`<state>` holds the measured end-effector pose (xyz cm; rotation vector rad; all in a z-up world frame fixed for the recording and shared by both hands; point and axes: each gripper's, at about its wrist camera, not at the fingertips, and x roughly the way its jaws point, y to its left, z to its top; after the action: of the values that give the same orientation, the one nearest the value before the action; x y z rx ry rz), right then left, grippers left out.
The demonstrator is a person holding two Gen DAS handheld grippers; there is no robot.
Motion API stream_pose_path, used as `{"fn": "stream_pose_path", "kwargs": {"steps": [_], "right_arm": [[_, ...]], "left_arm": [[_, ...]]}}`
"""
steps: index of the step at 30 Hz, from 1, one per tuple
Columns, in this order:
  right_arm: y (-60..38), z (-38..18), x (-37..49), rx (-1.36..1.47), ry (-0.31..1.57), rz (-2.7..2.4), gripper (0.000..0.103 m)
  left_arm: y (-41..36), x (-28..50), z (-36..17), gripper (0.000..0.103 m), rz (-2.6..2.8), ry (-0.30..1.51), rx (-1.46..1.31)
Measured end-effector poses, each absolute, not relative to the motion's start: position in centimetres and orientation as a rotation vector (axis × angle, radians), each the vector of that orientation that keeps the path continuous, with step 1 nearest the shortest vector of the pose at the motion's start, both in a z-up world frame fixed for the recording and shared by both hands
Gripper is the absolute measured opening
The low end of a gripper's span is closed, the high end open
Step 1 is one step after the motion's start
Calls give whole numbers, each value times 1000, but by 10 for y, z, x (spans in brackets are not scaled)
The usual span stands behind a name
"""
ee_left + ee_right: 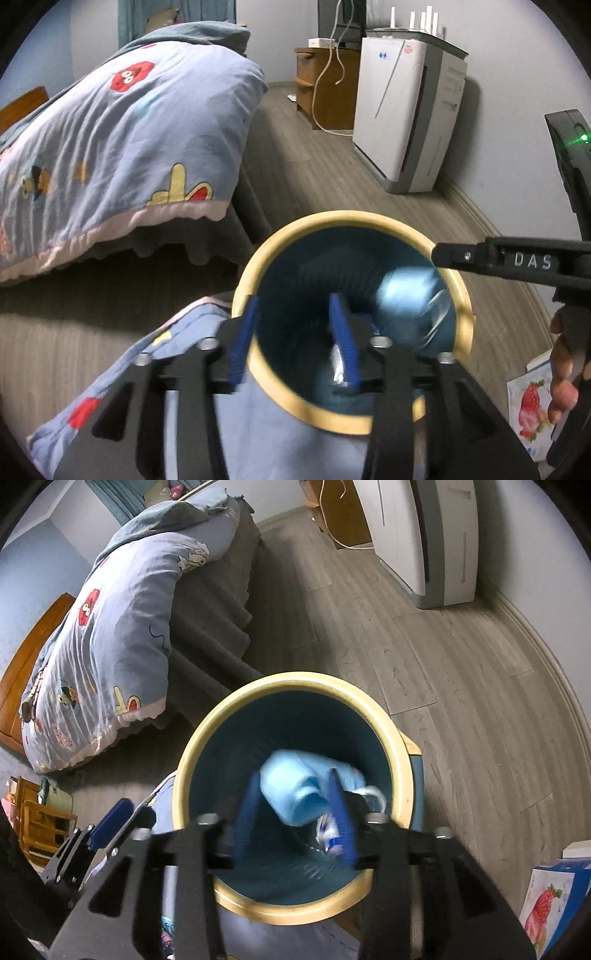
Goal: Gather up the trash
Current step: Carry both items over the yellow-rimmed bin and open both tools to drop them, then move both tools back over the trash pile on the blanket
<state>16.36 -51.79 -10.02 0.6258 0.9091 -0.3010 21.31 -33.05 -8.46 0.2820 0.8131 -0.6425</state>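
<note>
A blue trash bin with a cream rim [463,291] [192,746] stands on the floor beside the bed. A light blue face mask [404,291] [295,794], blurred, is inside the bin's mouth, below my right gripper [295,808], whose blue fingers are apart around nothing. Other wrappers [330,834] lie at the bin's bottom. My left gripper [295,332] is open, one finger outside the rim and one inside, at the bin's near-left edge. The right gripper's black body [517,258] reaches over the bin from the right.
A bed with a cartoon quilt [122,140] [110,627] lies to the left; a corner of the quilt [184,369] hangs by the bin. An air purifier [406,110] and a wooden cabinet [325,85] stand by the far wall. A strawberry-printed box [550,908] sits at the right.
</note>
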Motion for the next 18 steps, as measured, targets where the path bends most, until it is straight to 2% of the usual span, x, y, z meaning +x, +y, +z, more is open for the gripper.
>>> {"fn": "stream_pose_path", "kwargs": {"steps": [2, 3, 4, 5, 8, 9, 18], "right_arm": [[-518, -99, 163, 622, 905, -308, 62], [-518, -98, 162, 619, 902, -314, 65], [-518, -98, 162, 615, 900, -317, 70], [-517, -97, 161, 610, 899, -320, 77], [-514, -93, 159, 579, 885, -347, 93], [-514, -91, 159, 572, 881, -353, 95], [-499, -75, 152, 549, 881, -358, 97]], "left_arm": [[-324, 211, -84, 75, -629, 806, 269], [-320, 210, -84, 80, -621, 804, 263], [-317, 209, -84, 88, -615, 803, 256], [-312, 207, -83, 92, -603, 802, 250], [-299, 203, -81, 93, -591, 805, 248], [-294, 201, -79, 93, -584, 804, 252], [-248, 183, -60, 94, -529, 781, 253]]}}
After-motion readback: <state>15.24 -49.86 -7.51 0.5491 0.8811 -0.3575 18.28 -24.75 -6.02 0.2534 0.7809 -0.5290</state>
